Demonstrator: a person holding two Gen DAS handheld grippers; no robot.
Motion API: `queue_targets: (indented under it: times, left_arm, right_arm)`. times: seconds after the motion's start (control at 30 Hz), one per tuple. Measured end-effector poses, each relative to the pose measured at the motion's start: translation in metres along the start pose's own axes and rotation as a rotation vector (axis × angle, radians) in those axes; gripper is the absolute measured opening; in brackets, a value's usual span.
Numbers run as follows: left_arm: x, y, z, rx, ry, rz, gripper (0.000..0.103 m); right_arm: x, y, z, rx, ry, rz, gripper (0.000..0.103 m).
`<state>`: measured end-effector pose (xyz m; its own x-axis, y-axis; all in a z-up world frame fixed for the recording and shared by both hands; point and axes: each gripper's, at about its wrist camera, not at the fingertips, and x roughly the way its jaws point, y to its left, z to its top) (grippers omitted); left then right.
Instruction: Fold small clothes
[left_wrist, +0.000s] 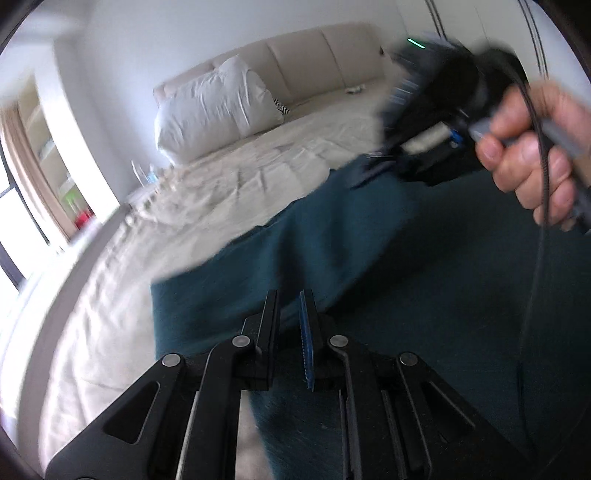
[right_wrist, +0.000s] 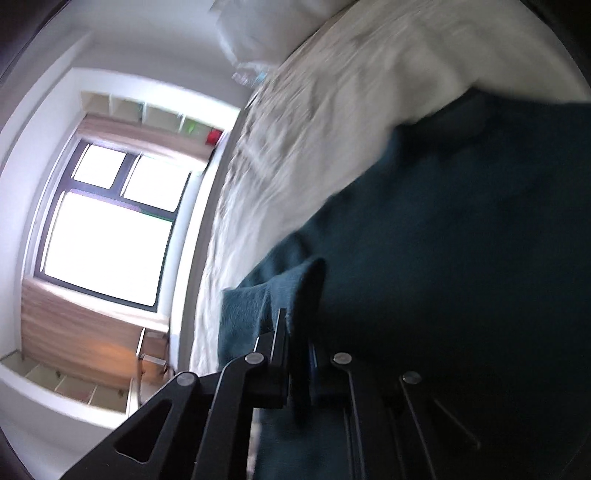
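Between right claw (right_wrist: 295, 328) fingers, teal garment (right_wrist: 443, 240)

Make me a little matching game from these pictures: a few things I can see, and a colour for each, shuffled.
Things:
1. garment
2. pillow
3. bedsheet
4. left gripper

Colours:
A. black
B. dark teal
C. cream
D. white

Pairs: 1-B, 2-D, 3-C, 4-A
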<state>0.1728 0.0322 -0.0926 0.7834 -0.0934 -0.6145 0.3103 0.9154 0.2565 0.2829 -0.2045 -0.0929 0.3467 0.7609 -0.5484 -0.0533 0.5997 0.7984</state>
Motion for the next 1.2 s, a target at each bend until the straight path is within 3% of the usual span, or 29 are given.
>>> queue_targets:
  times: [0.17,0.37,0.47,0.6,0.87,1.0,1.1,1.13,1.17,1.2]
  left_arm:
    - [0.008,0.054,-0.006,-0.264,0.077,-0.059,0.01]
    - [0.015,0.123,-0.009,-0.491,0.096,-0.008,0.01]
    - [0.02,0.148,-0.004,-0.548,0.098,0.005,0.01]
    - [0.021,0.161,0.007,-0.567,0.087,0.001,0.01]
    - [0.045,0.126,0.024,-0.518,0.129,-0.064,0.01]
    - [0.063,0.107,0.031,-0.477,0.158,-0.093,0.01]
    - [0.078,0.093,0.036,-0.441,0.183,-0.108,0.01]
    - [0.083,0.09,0.036,-0.438,0.192,-0.118,0.01]
    - [0.086,0.089,0.036,-0.44,0.198,-0.127,0.01]
    - [0.088,0.089,0.035,-0.444,0.201,-0.133,0.01]
  right_arm:
    - [-0.051,-0.044,0.022,0.05,-0.072,-0.099,0.009]
    - [-0.084,-0.085,0.027,0.133,-0.125,-0.153,0.009]
    - [-0.099,-0.104,0.027,0.165,-0.142,-0.172,0.009]
    - [-0.11,-0.115,0.025,0.173,-0.167,-0.2,0.009]
    - [-0.125,-0.133,0.017,0.208,-0.174,-0.232,0.015]
    - [-0.128,-0.129,0.014,0.196,-0.17,-0.227,0.032]
    - [-0.119,-0.116,0.013,0.125,-0.135,-0.269,0.03]
    - [-0.116,-0.112,0.012,0.095,-0.118,-0.3,0.016]
    - [-0.113,-0.11,0.012,0.082,-0.111,-0.324,0.009]
    - [-0.113,-0.11,0.012,0.078,-0.108,-0.334,0.009]
